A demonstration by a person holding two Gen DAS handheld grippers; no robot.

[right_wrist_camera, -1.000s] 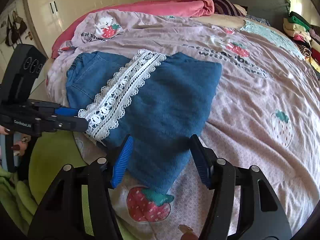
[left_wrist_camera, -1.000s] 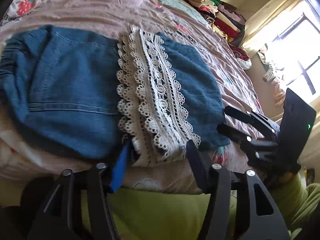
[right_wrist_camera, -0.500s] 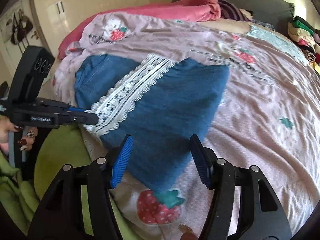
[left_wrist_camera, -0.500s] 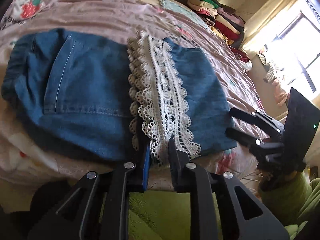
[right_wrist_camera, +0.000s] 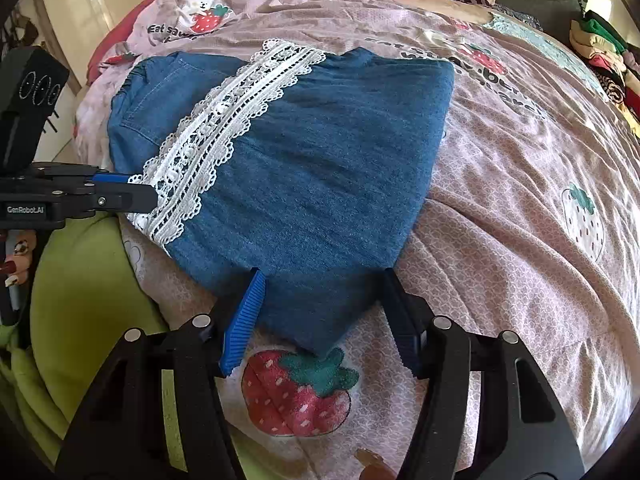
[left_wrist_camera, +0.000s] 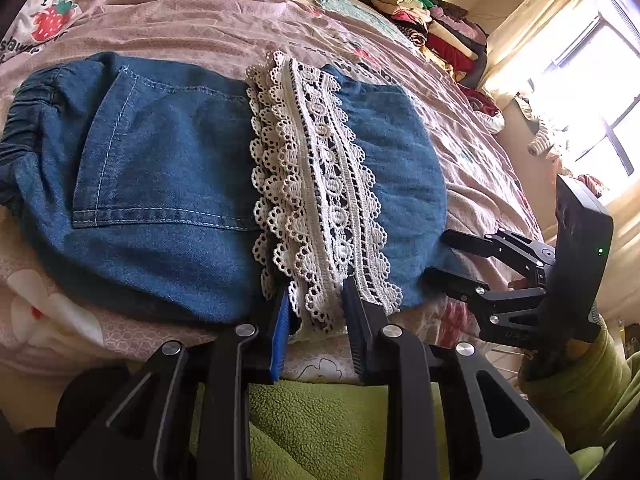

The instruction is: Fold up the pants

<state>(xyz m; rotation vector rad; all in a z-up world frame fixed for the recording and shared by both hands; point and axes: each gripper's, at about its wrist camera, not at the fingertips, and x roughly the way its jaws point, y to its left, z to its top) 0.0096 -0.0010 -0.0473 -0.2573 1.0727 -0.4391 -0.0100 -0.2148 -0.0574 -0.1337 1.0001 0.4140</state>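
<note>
The pants lay folded on the pink strawberry-print bedspread, near the edge of the bed closest to me. They were blue denim with a band of white lace trim running across the fold; the elastic waistband sat at the far left in the left wrist view, with a stitched back pocket just beside it. My left gripper was at the near end of the lace trim with its fingers parted, one finger on each side of the lace edge; the lace hung between them, but I could not tell whether either pad touched it. In the right wrist view the same gripper reached in from the left, its tip against the lace trim. My right gripper was held with its fingers wide apart, straddling the near corner of the denim at the folded end; the fabric lay between the fingers without being pinched. A printed strawberry on the bedspread showed just below that corner. In the left wrist view the right gripper sat just beside the rounded folded edge of the denim. A stack of folded clothes rested at the far side of the bed, well apart from the pants. A green fleece blanket lay below the bed edge, under both grippers.
</note>
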